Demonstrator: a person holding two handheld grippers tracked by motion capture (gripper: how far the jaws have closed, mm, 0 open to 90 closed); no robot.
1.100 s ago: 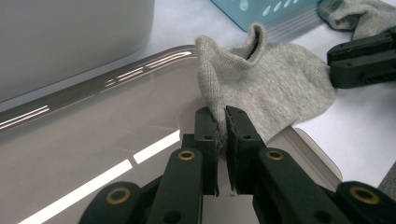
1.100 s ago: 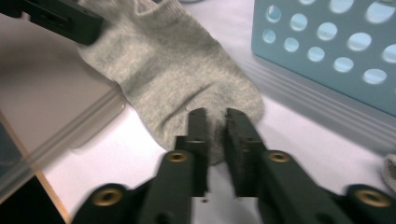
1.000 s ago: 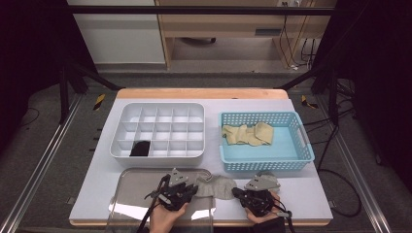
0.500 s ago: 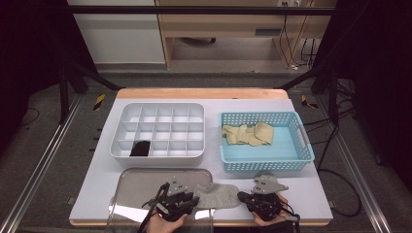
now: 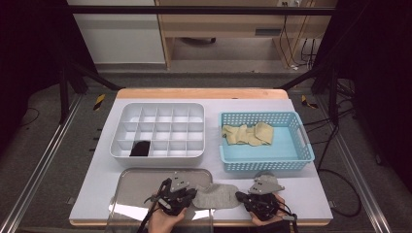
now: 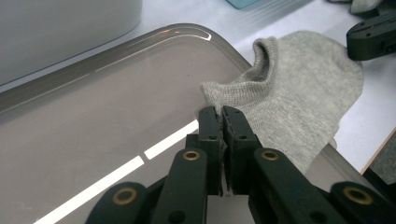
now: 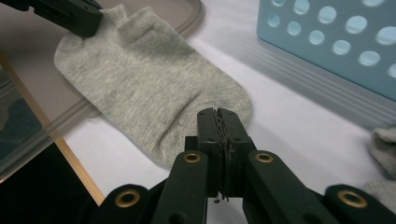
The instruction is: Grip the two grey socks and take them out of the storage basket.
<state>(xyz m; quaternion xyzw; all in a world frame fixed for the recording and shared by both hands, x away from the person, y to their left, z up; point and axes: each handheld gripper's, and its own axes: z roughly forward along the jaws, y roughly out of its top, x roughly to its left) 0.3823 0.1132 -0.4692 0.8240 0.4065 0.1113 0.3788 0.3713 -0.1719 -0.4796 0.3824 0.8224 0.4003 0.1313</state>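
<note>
Your table point(image 5: 301, 194) carries the white compartment box point(image 5: 160, 128), the blue basket point(image 5: 265, 158) and, nearest you, the clear lid point(image 5: 141, 194). The grey sock point(image 5: 218, 195) lies flat between your hands, its cuff end over the lid's edge. Your left gripper point(image 6: 223, 114), whose jaws have just been closing, is clenched on the cuff; your right gripper point(image 7: 218, 114) is pinched on the sock's toe end

Left gripper point(image 5: 190, 196) at the tabletop's near edge, jaws just closed; right gripper point(image 5: 241, 196) beside it, jaws clamped.
</note>
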